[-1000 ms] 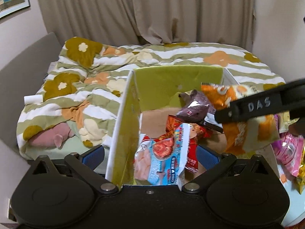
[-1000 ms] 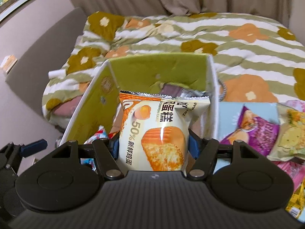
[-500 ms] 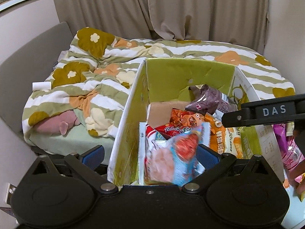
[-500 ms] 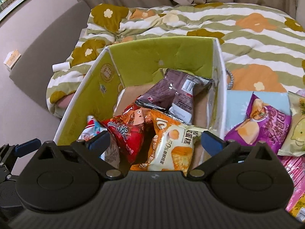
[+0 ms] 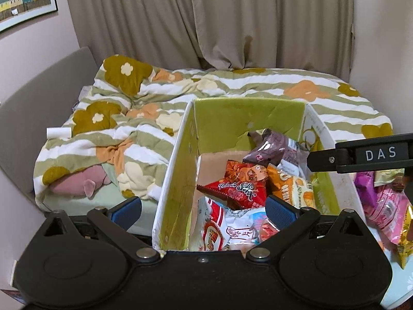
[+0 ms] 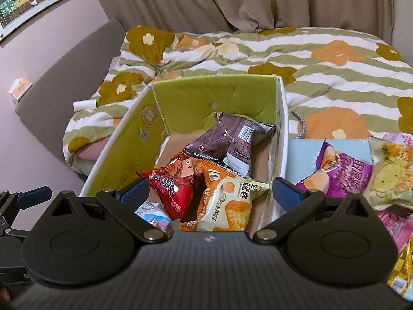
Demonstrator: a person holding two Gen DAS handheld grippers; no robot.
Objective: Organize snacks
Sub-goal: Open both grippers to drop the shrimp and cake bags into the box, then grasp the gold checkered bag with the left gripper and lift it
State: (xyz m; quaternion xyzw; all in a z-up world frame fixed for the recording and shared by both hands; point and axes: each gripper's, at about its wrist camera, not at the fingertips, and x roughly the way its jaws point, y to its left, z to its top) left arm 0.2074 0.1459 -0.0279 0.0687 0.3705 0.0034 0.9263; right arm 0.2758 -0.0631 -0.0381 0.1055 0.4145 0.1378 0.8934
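1. Left wrist view, nearest: left gripper [image 5: 202, 209] spread wide, nothing between pads, hovering over near end of cardboard box [image 5: 178, 180]. Black body hiding box's near wall and bottom of closest packets.
2. Right wrist view, nearest: right gripper [image 6: 210, 193] also wide apart, empty, over same box [image 6: 124, 149]. Cake packet [image 6: 227, 206] lying in box just below, lower edge cut off by gripper body.
3. Inside box, near to far: white/red/blue packet [image 5: 227, 232] partly under others, print hard to read; red packet [image 6: 175, 188] leaning on cake packet; brown packet [image 6: 232, 142] toward far wall, barcode side up. Box floor mostly covered, bare cardboard only at far left.
4. Right of box, on light-blue surface [image 6: 304, 155]: purple packet [image 6: 343, 173], pale yellow packet [image 6: 392, 173], pink packet [image 5: 384, 206], all clipped by frame edge or gripper; gold wrapper [image 6: 402, 266] barely visible.
5. Left view, right edge: black bar marked "DAS" [image 5: 361, 156] crossing over box's right wall, rest out of frame.
6. Beyond: bed w/ flowered quilt [image 6: 322, 59]; curtains [image 5: 232, 20]; framed picture [image 6: 33, 0] cut off at corner.
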